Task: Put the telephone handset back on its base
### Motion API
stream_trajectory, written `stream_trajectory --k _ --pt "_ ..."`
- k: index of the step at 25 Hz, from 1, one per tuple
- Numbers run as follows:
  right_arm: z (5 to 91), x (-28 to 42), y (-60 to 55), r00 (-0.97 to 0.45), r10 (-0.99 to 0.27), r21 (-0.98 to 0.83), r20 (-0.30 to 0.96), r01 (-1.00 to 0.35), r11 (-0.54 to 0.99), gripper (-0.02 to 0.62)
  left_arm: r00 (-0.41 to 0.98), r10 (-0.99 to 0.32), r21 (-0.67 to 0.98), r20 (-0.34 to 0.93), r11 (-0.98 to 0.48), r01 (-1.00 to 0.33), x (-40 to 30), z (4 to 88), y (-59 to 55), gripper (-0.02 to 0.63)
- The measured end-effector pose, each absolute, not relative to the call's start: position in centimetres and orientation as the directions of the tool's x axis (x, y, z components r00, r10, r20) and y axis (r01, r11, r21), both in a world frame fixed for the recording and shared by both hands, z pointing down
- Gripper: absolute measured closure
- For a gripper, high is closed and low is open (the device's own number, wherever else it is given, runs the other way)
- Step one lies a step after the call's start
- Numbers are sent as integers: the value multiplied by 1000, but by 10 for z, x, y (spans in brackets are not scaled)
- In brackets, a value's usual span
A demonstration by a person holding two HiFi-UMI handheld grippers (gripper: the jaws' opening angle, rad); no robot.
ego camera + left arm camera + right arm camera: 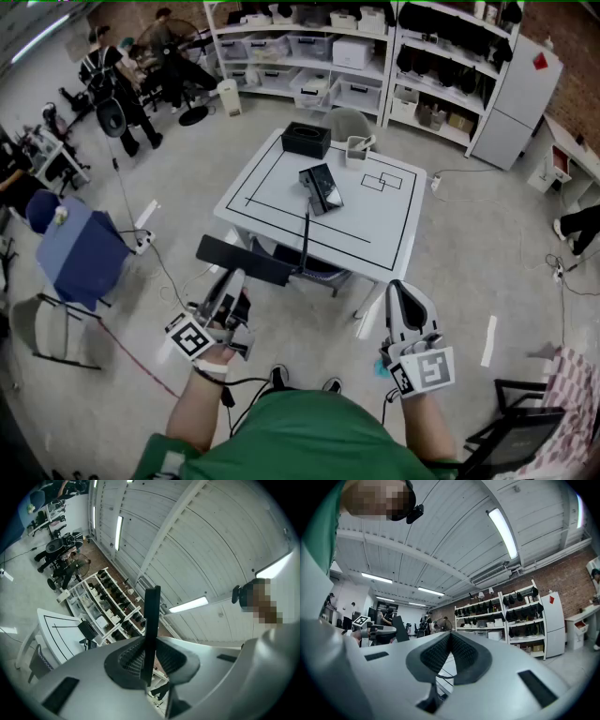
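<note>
The black telephone handset (pixel 242 260) is a flat bar held out over the floor, in front of the table's near edge. My left gripper (pixel 234 277) is shut on it. In the left gripper view the handset (pixel 151 620) stands upright between the jaws of that gripper (pixel 149 641). A dark cord (pixel 306 234) runs from the handset up to the telephone base (pixel 321 187) in the middle of the white table (pixel 375 230). My right gripper (pixel 398 291) hangs at my right side, well short of the table. It (pixel 450 635) is shut, with nothing in it.
A black box (pixel 307 140) and a white holder (pixel 356 150) stand at the table's far edge. A chair (pixel 314 264) is tucked under the near side. Shelving (pixel 319 56) lines the back wall. A blue-covered stand (pixel 80 248) is on the left, with cables across the floor.
</note>
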State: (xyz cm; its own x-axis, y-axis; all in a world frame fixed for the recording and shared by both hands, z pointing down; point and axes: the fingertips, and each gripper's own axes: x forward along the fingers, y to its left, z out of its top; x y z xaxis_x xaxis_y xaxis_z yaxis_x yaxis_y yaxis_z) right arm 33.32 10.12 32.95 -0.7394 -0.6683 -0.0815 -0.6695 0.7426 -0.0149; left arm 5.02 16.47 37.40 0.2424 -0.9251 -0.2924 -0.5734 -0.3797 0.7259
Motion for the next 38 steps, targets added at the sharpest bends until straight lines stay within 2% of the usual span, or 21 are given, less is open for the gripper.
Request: stream_trajectory --k 6,11,25,31,38 --pt "338 310 105 -722 -688 -6 -69 -689 724 575 277 -919 704 -281 -393 -591 29 379 161 525" --pt "336 299 109 -700 -712 3 -60 -713 701 575 296 -906 719 -303 -422 -552 17 378 159 525" --pt "330 211 128 -660 -751 30 -35 -751 659 575 301 -892 751 -337 -447 -486 -76 395 170 525" --pt "330 159 143 -674 -739 48 -25 -739 672 575 291 -900 761 -325 -432 -484 -123 407 186 525" --pt "339 128 149 -674 -738 46 2 -738 674 575 287 -906 764 -311 -418 -491 -156 415 194 525"
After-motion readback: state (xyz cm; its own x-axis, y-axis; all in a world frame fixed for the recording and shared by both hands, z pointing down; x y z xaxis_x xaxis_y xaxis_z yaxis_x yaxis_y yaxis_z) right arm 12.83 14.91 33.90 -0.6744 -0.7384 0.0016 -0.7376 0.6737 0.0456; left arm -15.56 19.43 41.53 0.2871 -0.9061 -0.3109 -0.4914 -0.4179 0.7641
